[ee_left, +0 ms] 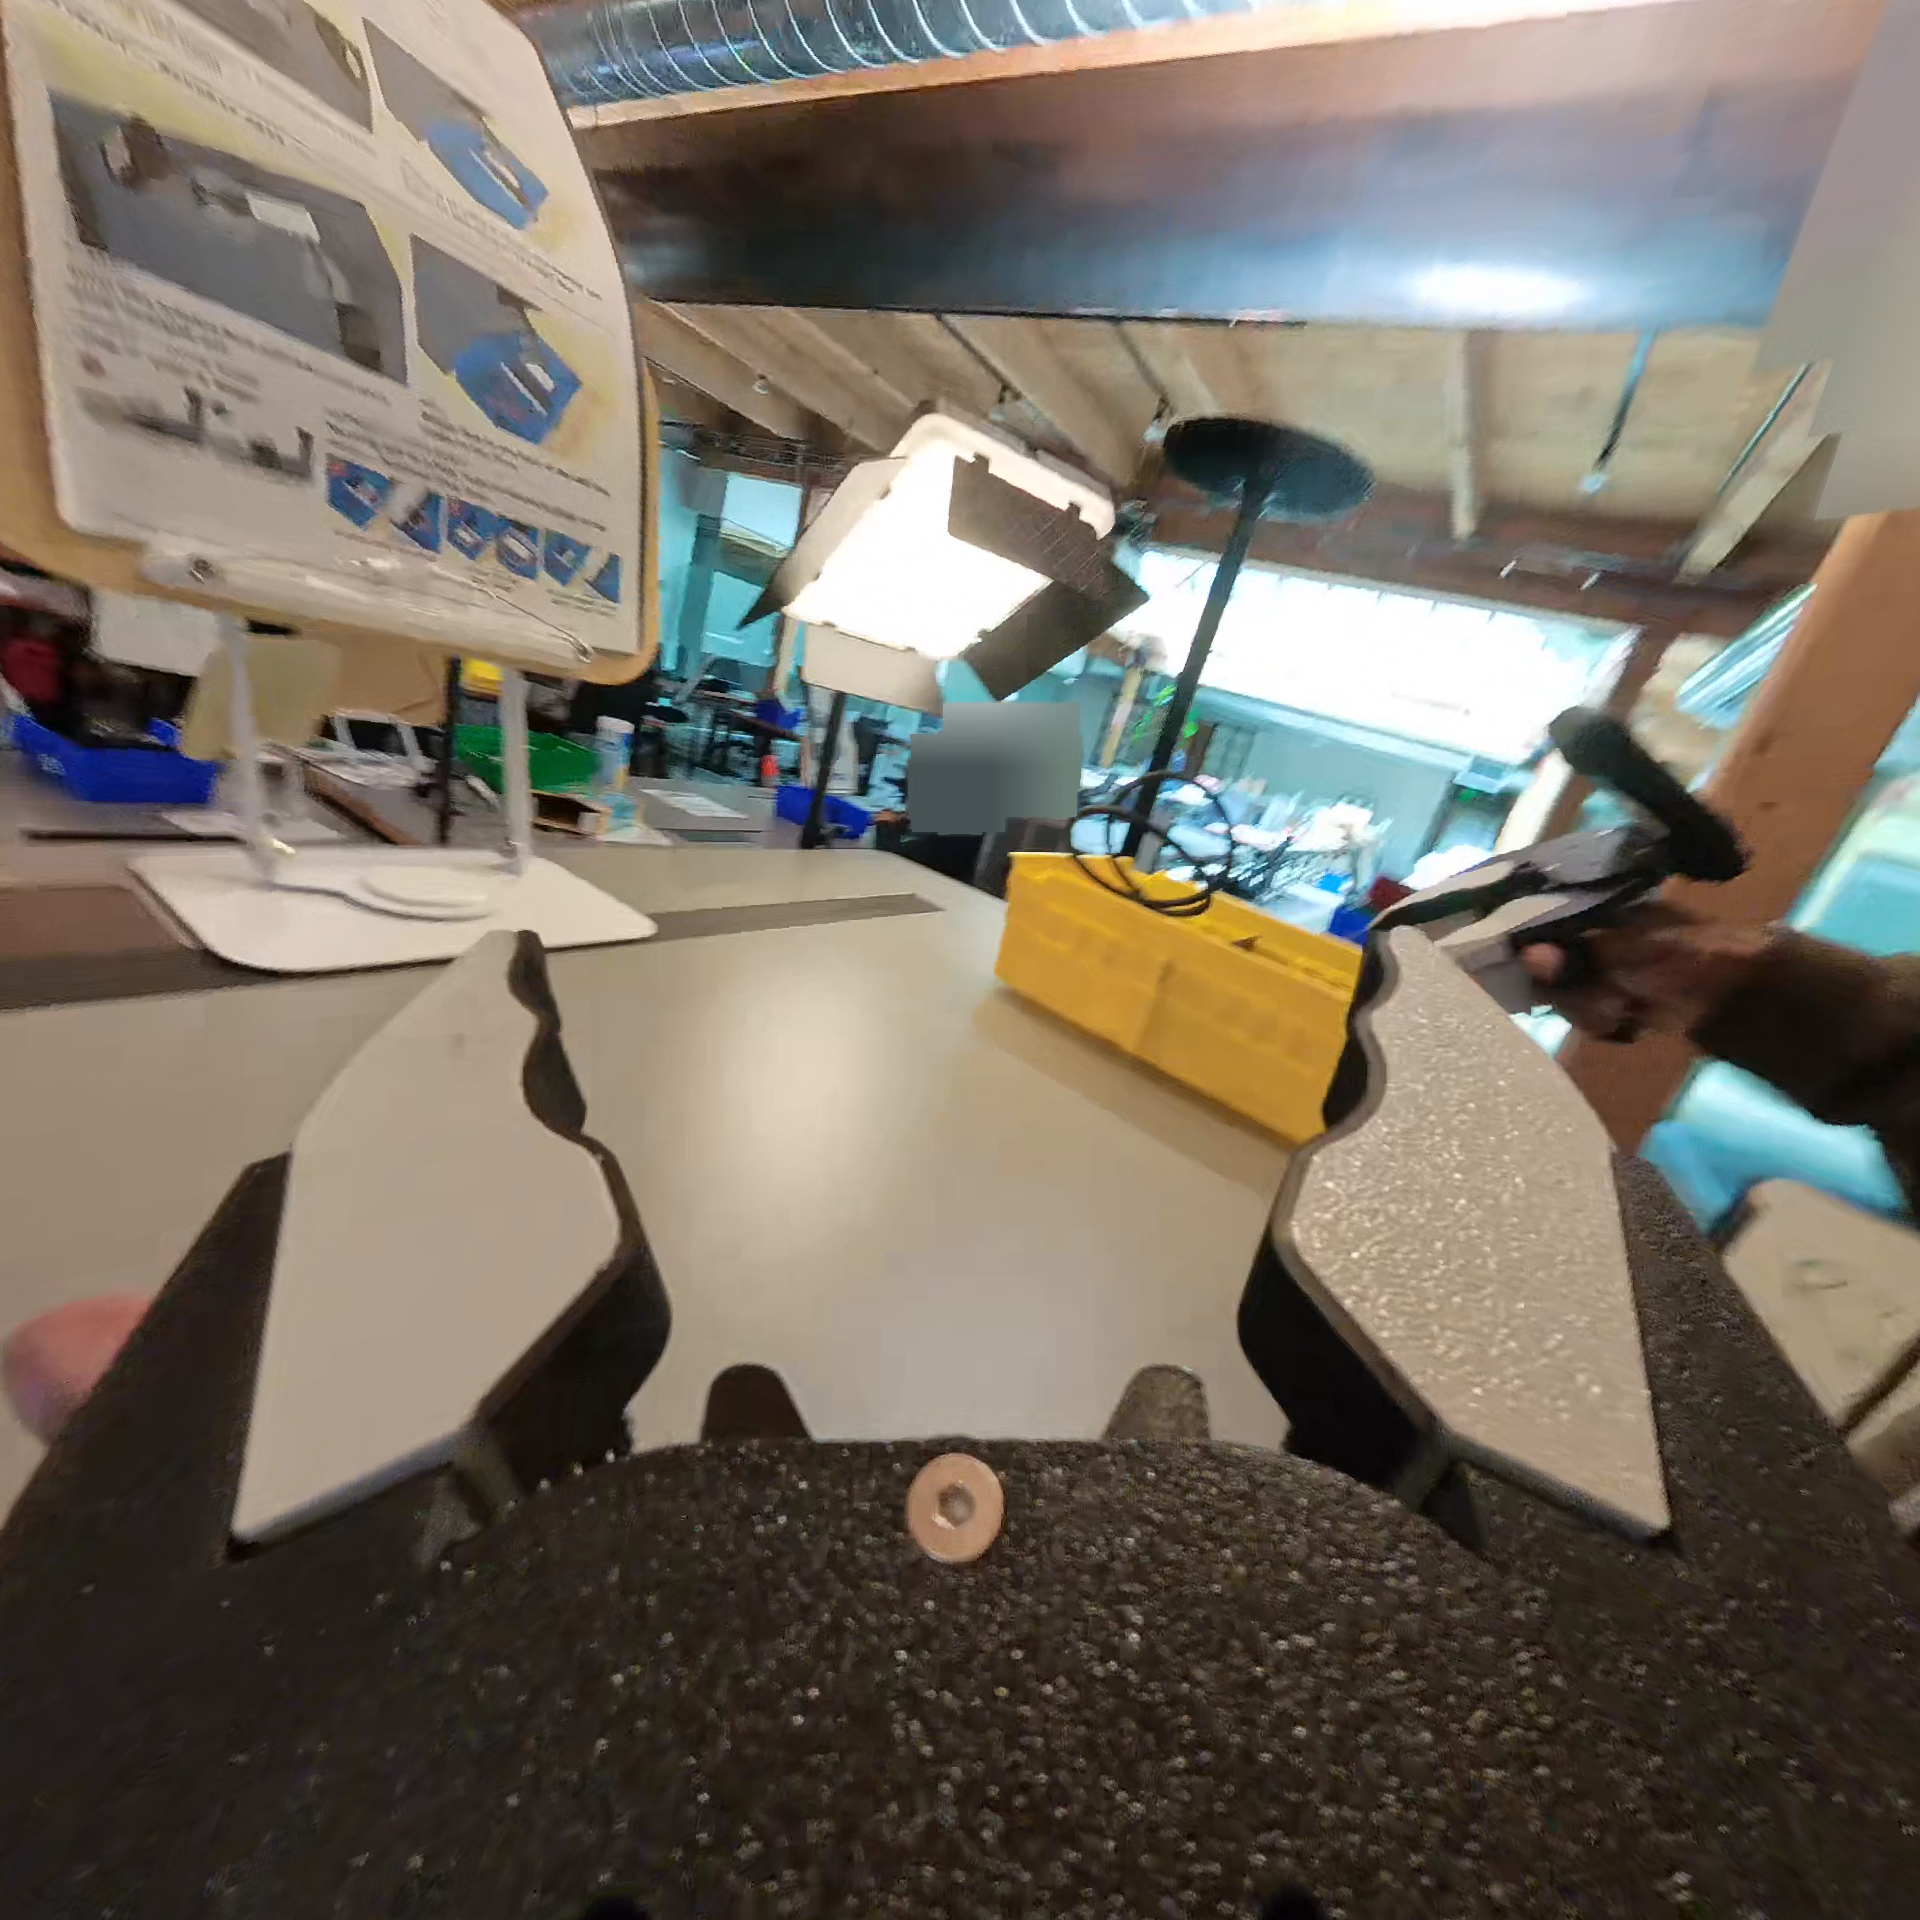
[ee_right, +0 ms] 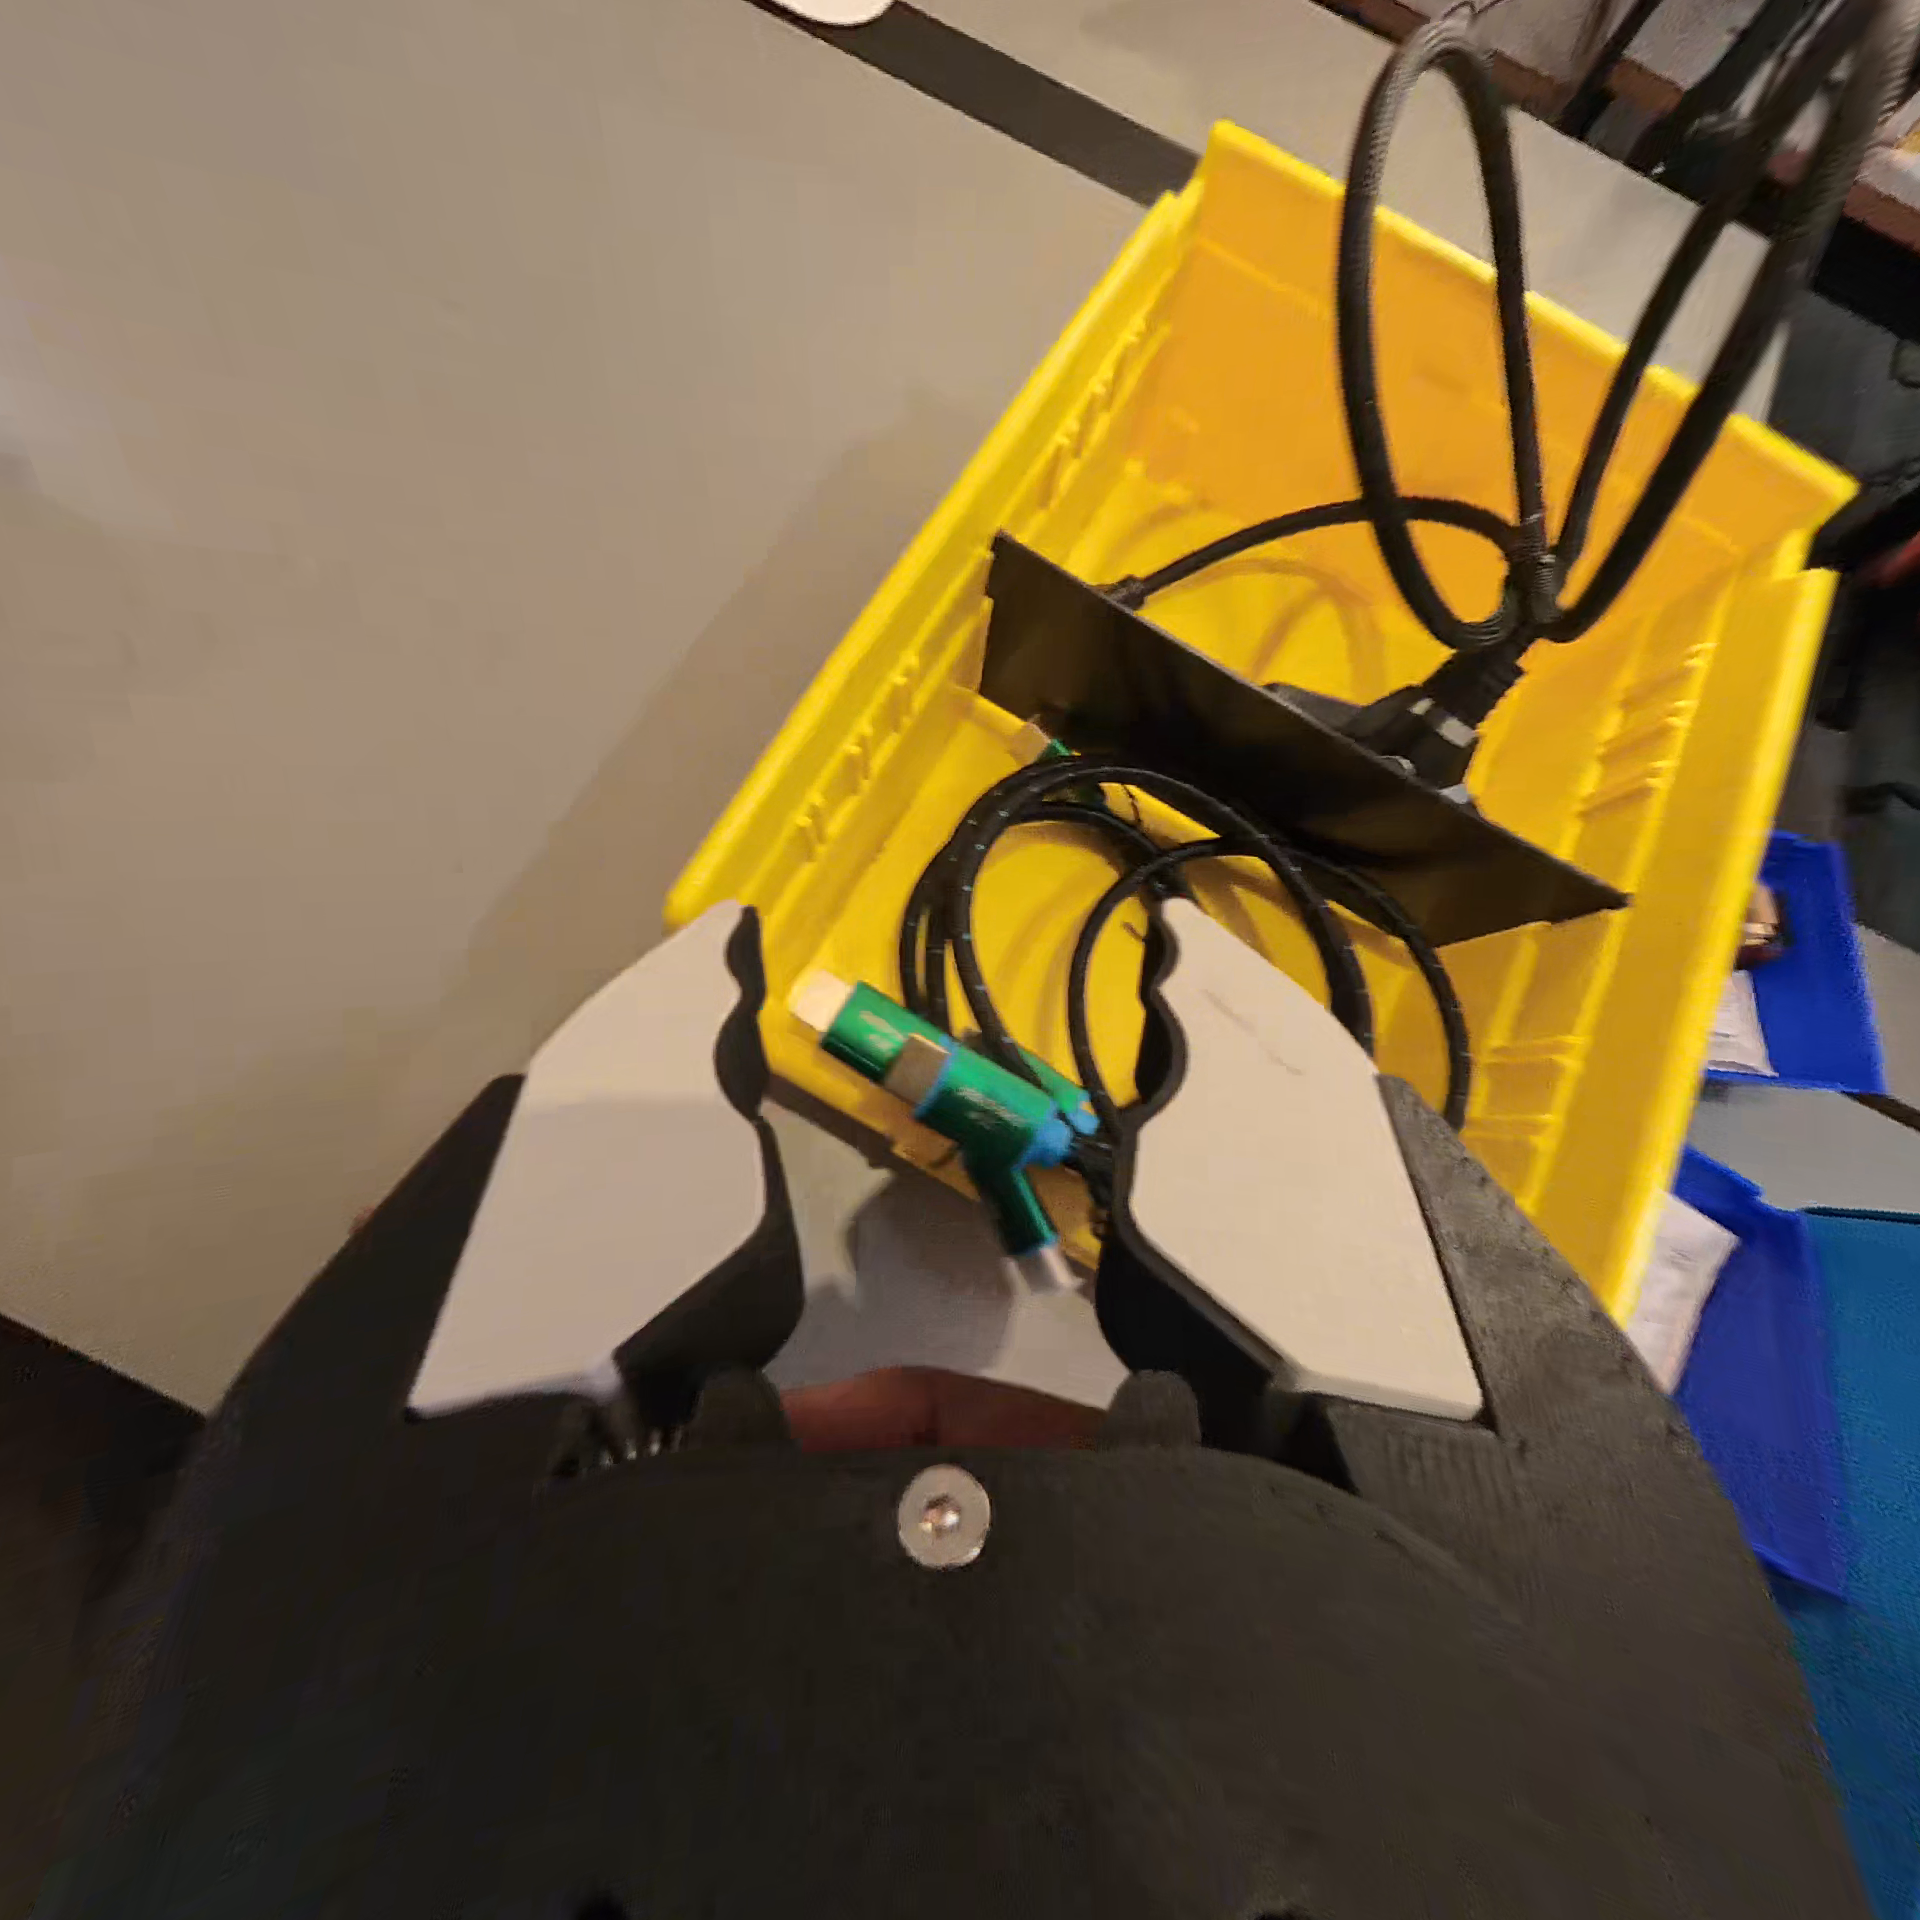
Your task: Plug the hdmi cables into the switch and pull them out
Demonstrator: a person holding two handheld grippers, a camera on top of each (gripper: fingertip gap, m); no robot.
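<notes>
Yellow bin (ee_right: 1195, 343), black divider (ee_right: 1278, 727), cables (ee_right: 997, 894)

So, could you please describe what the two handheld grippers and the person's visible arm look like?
Both grippers, left and right, have a rough, speckled black body with a silver screw at its centre. Their fingers are flat pale-grey plates with wavy black inner pads. The far hand wears a dark brown sleeve.

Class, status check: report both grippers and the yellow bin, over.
Left gripper open, nothing between its fingers, above the table. Right gripper open over yellow bin; coiled black cable with green plugs lies inside. Black divider splits the bin.
</notes>
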